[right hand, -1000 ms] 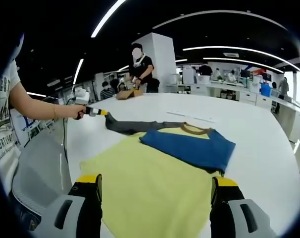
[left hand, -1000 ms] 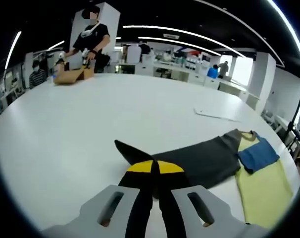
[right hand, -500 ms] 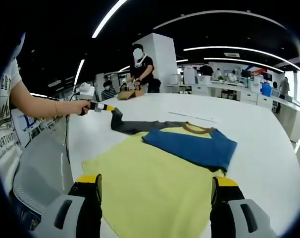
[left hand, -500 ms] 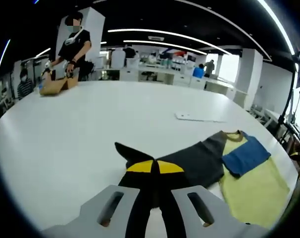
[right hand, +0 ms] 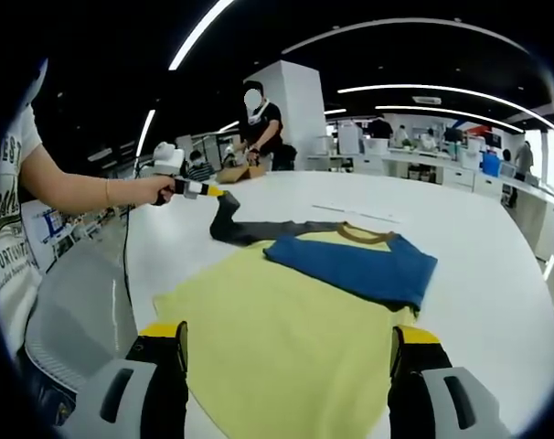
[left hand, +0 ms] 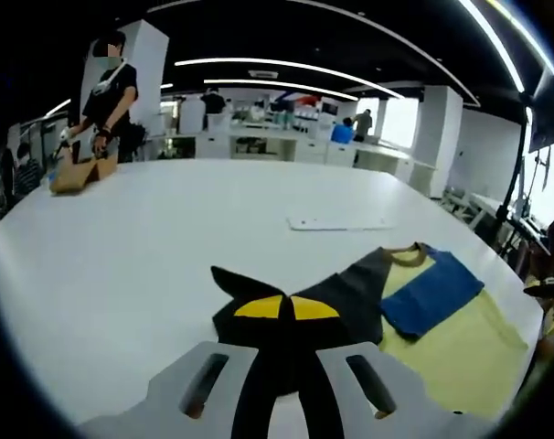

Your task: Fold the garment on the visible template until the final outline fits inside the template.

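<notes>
A yellow shirt (right hand: 286,320) with a brown collar (right hand: 362,235) lies flat on the white table (right hand: 478,256). Its blue sleeve (right hand: 350,265) is folded across the chest. My left gripper (left hand: 286,306) is shut on the cuff of the dark grey sleeve (left hand: 350,293) and holds it above the table. In the right gripper view, a hand holds the left gripper (right hand: 208,190) with the grey sleeve (right hand: 250,229) hanging from it. My right gripper (right hand: 286,331) stands open over the shirt's hem, with nothing between its jaws.
A white sheet (left hand: 336,222) lies flat on the table beyond the collar. At the far end a person (left hand: 108,91) handles a brown item (left hand: 76,174). The holder's arm (right hand: 76,192) reaches in from the left. The table's near edge (right hand: 131,302) runs beside the shirt.
The left gripper has carried the grey cuff up and towards the shirt, so the sleeve looks shorter and bunched. The right gripper and the yellow body have stayed put.
</notes>
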Tool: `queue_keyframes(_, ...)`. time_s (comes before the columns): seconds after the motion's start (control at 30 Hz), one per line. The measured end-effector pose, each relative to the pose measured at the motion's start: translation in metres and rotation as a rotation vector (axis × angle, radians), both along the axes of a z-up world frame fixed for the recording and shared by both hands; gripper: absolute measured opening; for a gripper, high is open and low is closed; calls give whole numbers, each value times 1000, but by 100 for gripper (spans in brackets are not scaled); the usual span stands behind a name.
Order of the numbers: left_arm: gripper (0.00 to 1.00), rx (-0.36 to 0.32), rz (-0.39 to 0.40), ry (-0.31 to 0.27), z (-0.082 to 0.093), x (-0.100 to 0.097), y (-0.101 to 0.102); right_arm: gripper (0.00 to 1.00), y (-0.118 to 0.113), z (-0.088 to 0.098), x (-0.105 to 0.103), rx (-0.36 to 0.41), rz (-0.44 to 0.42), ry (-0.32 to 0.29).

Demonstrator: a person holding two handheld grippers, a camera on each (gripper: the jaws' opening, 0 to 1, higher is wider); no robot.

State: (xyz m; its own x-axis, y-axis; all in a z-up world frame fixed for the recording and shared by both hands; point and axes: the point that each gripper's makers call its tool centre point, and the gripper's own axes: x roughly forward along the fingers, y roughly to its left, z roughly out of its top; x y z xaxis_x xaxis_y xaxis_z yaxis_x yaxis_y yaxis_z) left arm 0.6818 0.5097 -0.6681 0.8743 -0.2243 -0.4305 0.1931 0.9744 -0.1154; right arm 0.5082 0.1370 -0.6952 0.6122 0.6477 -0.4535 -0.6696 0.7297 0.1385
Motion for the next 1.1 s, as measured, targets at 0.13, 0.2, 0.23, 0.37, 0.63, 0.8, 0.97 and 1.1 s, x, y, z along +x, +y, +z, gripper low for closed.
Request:
queue_keyframes(0.13,0,-5,-20,-5,2,4,-11,91,0,-1,-3,-3,1,3)
queue_keyframes(0.2,0,-6,-30,-6,3,6,-16,91,1,-2,-4,-5,1,4)
queue_keyframes(0.23,0,-7,-38,-7,3,6,-20,91,1,-2,-4,-3,1,5)
queue_keyframes(0.37,0,-13,-55,-10,5,9,-29,91,1,-1,-4,1,-1,5)
queue_keyframes(0.63,0,-22,-86,-19,10,13,-48,91,1,-4,-7,0,-3,8)
queue_keyframes(0.8,0,-28,-107,-23,12,16,-62,91,2,-5,-9,5,-4,9)
queue_keyframes(0.97,0,-25,-139,-27,14,19,-78,91,5,-6,-12,7,0,12)
queue_keyframes(1.1,0,-21,-172,-26,14,19,-93,91,4,-6,-13,10,-4,10)
